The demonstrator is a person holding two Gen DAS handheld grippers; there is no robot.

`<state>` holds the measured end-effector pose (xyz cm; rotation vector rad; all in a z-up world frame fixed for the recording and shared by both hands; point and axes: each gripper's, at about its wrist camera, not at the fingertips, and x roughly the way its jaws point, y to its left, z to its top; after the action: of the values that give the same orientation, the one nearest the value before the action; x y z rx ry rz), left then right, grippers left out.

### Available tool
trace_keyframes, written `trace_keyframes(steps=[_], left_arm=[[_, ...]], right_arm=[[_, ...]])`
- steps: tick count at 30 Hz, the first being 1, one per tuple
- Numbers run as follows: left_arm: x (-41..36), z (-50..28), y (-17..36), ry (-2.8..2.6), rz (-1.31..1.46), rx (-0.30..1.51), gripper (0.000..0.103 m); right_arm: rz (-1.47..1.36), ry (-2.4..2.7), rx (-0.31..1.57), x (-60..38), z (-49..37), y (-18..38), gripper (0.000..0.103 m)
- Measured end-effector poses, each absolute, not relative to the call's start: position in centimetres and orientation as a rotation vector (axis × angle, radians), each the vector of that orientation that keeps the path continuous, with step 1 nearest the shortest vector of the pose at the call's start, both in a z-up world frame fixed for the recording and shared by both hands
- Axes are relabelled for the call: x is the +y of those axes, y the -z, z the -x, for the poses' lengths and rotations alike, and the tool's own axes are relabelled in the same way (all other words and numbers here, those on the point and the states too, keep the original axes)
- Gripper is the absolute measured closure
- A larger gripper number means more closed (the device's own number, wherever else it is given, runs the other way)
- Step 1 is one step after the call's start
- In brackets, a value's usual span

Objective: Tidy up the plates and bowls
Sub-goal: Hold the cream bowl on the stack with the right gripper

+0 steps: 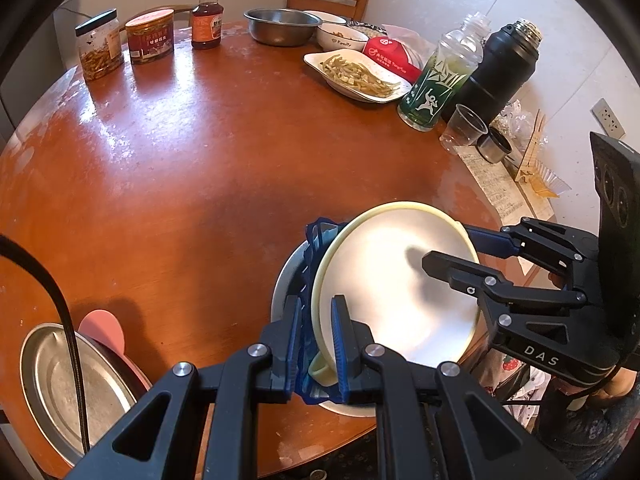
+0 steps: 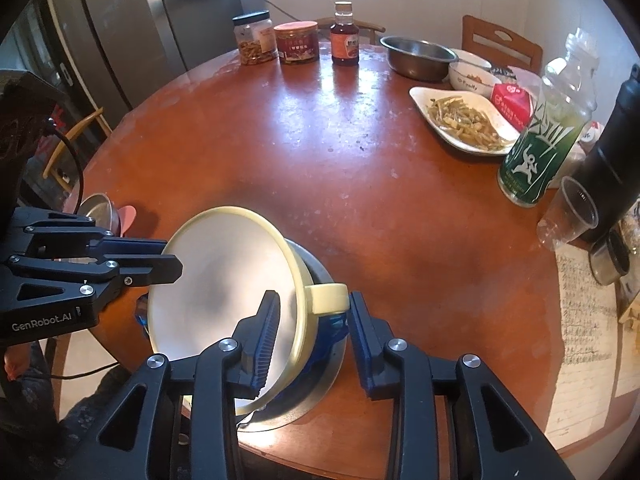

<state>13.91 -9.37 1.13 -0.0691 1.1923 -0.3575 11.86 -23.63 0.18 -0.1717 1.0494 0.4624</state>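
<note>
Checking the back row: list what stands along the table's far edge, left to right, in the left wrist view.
Black-lidded jar → red-lidded jar → brown sauce bottle → steel bowl → white bowl.

cream bowl (image 1: 394,292) | handled, tilted | nested in blue basket (image 1: 316,248) | on steel plate (image 2: 320,392)

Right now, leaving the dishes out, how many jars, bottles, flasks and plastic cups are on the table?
Jars: 2
Bottles: 2
Flasks: 1
Plastic cups: 1
Total: 6
</note>
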Motion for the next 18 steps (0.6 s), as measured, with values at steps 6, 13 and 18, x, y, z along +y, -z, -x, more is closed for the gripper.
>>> trace_keyframes(steps=[6, 13, 18], left_arm=[[-9.34, -13.92, -1.18, 0.360, 0.066, 1.190, 0.087], [-9.48, -13.85, -1.22, 0.387, 0.068, 1.190, 0.087], [-9.48, -14.10, -0.96, 0.397, 0.073, 1.200, 0.087]], right_arm=[[0.182, -0.458, 1.052, -23.51, -12.01, -0.26, 0.067], [0.183, -0.457, 1.057, -23.29, -12.28, -0.16, 0.067], [0.182, -0.453, 1.055, -23.32, -12.51, -0.24, 0.067]])
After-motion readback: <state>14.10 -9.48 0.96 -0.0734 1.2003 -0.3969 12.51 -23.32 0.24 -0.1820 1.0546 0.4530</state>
